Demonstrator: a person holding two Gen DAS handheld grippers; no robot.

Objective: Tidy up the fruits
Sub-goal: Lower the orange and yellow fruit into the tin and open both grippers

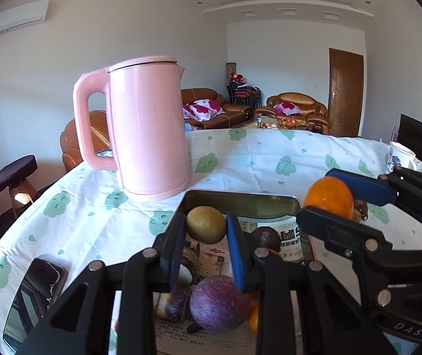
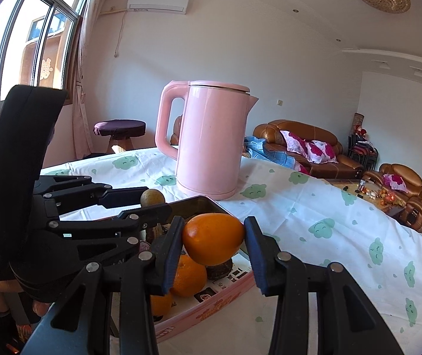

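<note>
Left of the tall pink kettle (image 2: 211, 139), the left gripper (image 1: 205, 236) squeezes 1 round yellow-brown fruit (image 1: 205, 224) over the pink metal tin (image 2: 211, 298), while the right gripper (image 2: 213, 244) holds 1 smooth orange fruit (image 2: 213, 239) that could slip and roll away.
</note>
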